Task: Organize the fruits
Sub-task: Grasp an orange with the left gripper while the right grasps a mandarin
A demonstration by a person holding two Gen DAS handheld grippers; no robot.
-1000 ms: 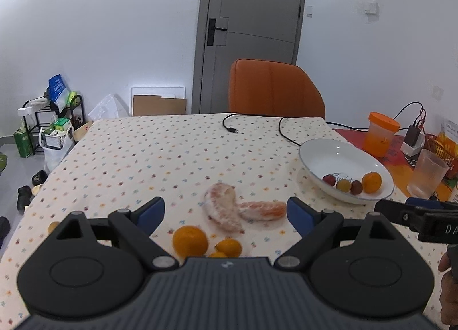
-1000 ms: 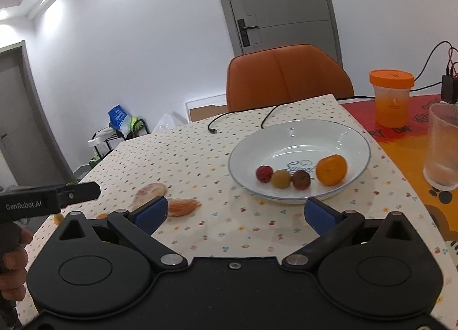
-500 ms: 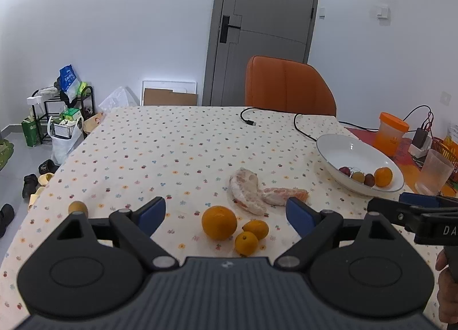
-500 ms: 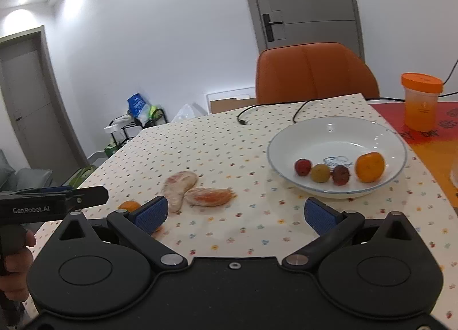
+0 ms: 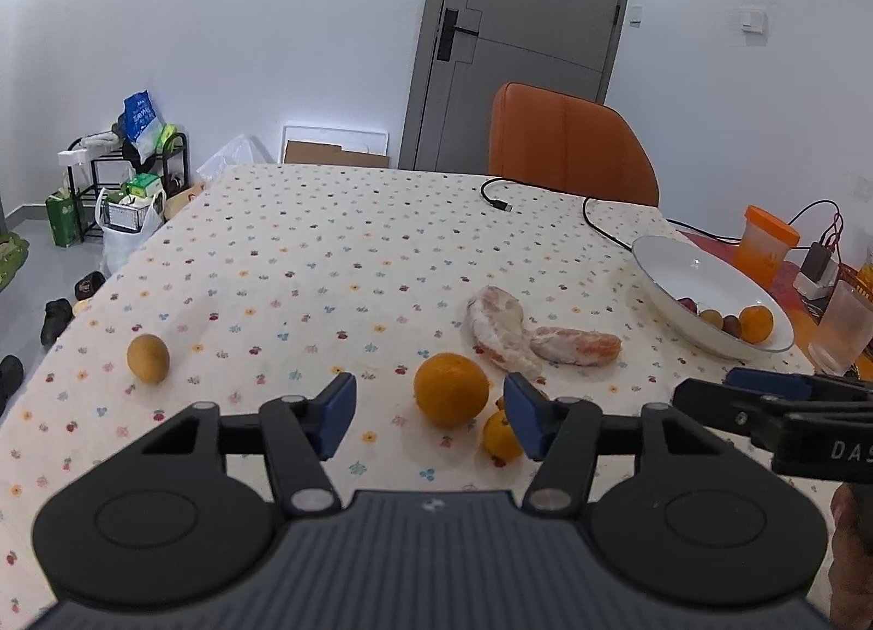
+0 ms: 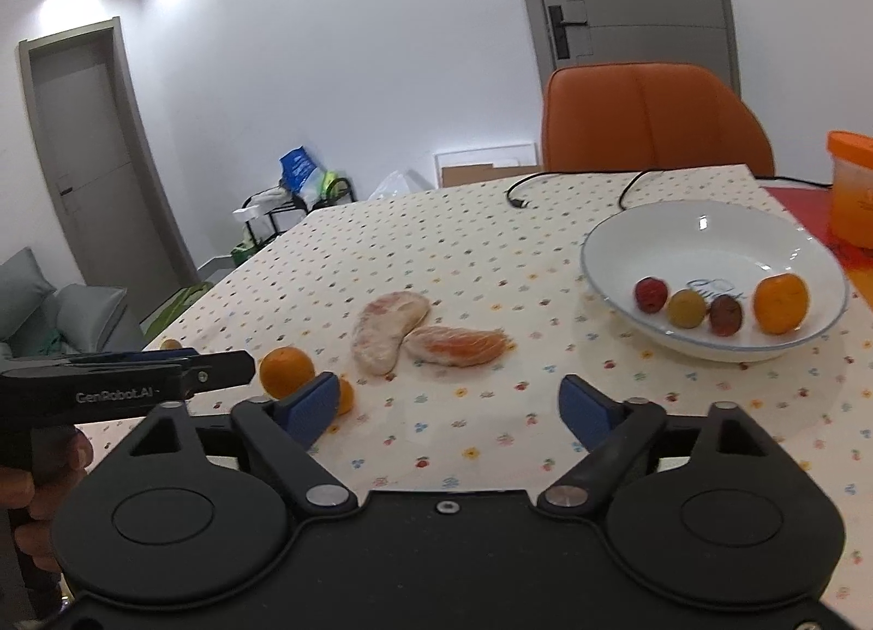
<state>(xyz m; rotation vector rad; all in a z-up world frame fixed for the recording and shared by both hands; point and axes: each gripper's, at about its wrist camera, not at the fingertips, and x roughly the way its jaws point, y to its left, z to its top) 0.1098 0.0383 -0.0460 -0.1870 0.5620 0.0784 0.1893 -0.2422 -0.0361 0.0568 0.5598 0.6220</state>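
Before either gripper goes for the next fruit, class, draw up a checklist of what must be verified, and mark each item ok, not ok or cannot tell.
1. Left gripper holds nothing: ok; its jaws have just been closing, nothing is pressed between them.
2. Right gripper holds nothing: ok; its jaws have just been closing, over bare tablecloth.
3. Big orange lined up ahead of the left jaws: ok.
4. Left jaws wide enough for it: cannot tell.
5. White bowl has room: ok; four fruits sit along its near side.
6. Two peeled segments apart from each other: not ok, they touch.
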